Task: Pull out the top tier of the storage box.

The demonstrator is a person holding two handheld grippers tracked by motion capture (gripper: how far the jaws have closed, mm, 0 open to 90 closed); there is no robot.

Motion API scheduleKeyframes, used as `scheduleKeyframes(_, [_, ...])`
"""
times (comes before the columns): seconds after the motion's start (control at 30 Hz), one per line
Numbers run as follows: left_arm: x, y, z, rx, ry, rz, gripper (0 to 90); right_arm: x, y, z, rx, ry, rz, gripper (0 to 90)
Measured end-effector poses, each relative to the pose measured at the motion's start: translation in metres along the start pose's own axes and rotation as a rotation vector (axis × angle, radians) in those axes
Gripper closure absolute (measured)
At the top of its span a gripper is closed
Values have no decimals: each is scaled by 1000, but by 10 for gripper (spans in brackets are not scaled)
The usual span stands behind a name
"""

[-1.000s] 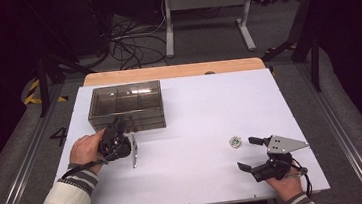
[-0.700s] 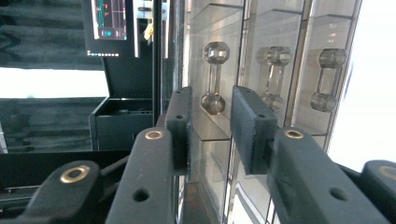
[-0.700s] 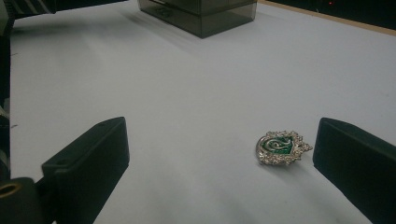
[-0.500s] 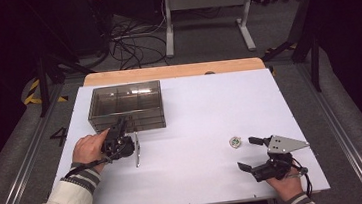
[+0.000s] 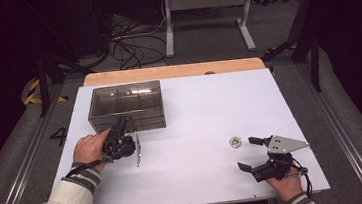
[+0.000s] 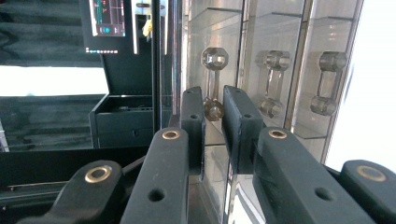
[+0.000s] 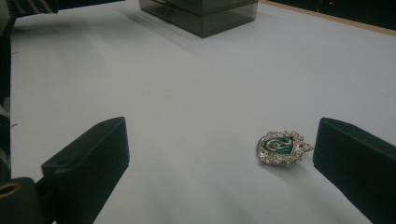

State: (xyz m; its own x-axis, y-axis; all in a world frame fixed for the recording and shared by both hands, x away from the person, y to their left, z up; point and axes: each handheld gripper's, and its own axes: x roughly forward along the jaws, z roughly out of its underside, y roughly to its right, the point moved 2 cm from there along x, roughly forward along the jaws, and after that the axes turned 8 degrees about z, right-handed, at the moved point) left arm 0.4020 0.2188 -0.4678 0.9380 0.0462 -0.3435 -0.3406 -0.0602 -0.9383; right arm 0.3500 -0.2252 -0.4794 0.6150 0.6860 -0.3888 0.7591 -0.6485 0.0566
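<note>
The left hand-held gripper [image 6: 212, 123] is clenched on a drawer handle [image 6: 214, 84] of the box [image 5: 125, 106] near the counter's left edge. The right hand-held gripper [image 7: 219, 175] is released around a badge [image 7: 281, 147]; a crooked pull could drag the box.

A flat white table top [image 5: 197, 130] with a light wooden strip [image 5: 173, 71] along its far edge carried everything. A smoky, transparent plastic drawer box [image 5: 125, 107] sat on its far left part, close to the far edge. Well apart from the box, near the right front corner, lay a small silver, heart-shaped badge with a green enamelled centre [image 7: 280, 147], flat on the white surface. Just in front of the box a thin, pale upright piece [image 5: 137, 150] stood on the top; what it was could not be told.
</note>
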Motion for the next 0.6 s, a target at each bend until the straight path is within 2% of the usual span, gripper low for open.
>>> scheduleKeyframes(0.27, [-9,-1,0,-4,6,13,793,0,0,0,0,0,-1,44])
scheduleKeyframes(0.3, [-13,-3,0,-13,2,26,792,0,0,0,1,0,-1,44])
scheduleKeyframes(0.5, [-19,-1,-1,-33,6,41,789,0,0,0,2,0,-2,44])
scheduleKeyframes(0.53, [-20,-2,-1,-32,17,59,785,0,0,0,2,-1,-2,44])
scheduleKeyframes(0.6, [-21,-2,0,-33,12,67,764,0,0,0,1,-2,-2,44])
